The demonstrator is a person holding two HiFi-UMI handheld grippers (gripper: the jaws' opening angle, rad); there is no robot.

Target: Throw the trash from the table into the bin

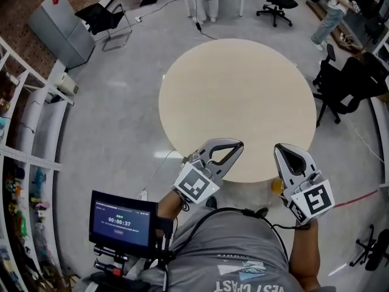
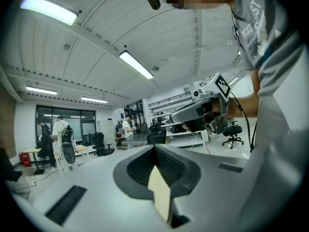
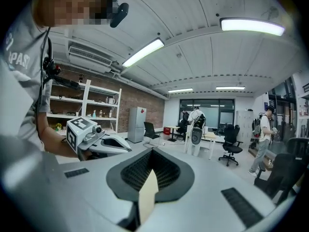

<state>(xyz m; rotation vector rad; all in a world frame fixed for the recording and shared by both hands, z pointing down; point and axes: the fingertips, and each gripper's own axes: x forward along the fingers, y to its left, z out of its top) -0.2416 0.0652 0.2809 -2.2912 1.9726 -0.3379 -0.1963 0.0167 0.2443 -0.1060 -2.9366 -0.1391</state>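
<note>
**Head view, with the two gripper views.** The left tool (image 1: 238, 145) and the right tool (image 1: 281, 148) are held side by side, near each other but apart. Both tips reach just over the near rim of the round, cream-topped desk (image 1: 237, 90).

The rest of the desk top spreads out ahead of both tips. Each tool carries its marker cube at the rear, close to the person's forearm.

**State of the tools.**
- In the left gripper view, the left tool (image 2: 155, 147) has its jaws closed tip to tip, and nothing is gripped between them.
- In the right gripper view, the right tool (image 3: 152, 150) is likewise closed and empty.
- Each tool also appears in the other's view: the right tool (image 2: 173, 119) up and to the right of the left tool's tips, and the left tool (image 3: 126, 149) to the left of the right tool's tips.

**Task's things.** The trash and the bin cannot be identified in any view. A small yellow object (image 1: 276, 185) lies below the desk's near rim, just beside the inner flank of the right tool, and is too small to name.

**Surroundings.**
- A dark screen (image 1: 123, 219) sits behind and to the left of the left tool.
- A black office chair (image 1: 343, 87) stands on the floor to the right, ahead of the right tool.
- A grey cabinet (image 1: 61, 26) stands far ahead and well to the left of the left tool.
- A person (image 1: 331, 11) stands far ahead of the right tool.
</note>
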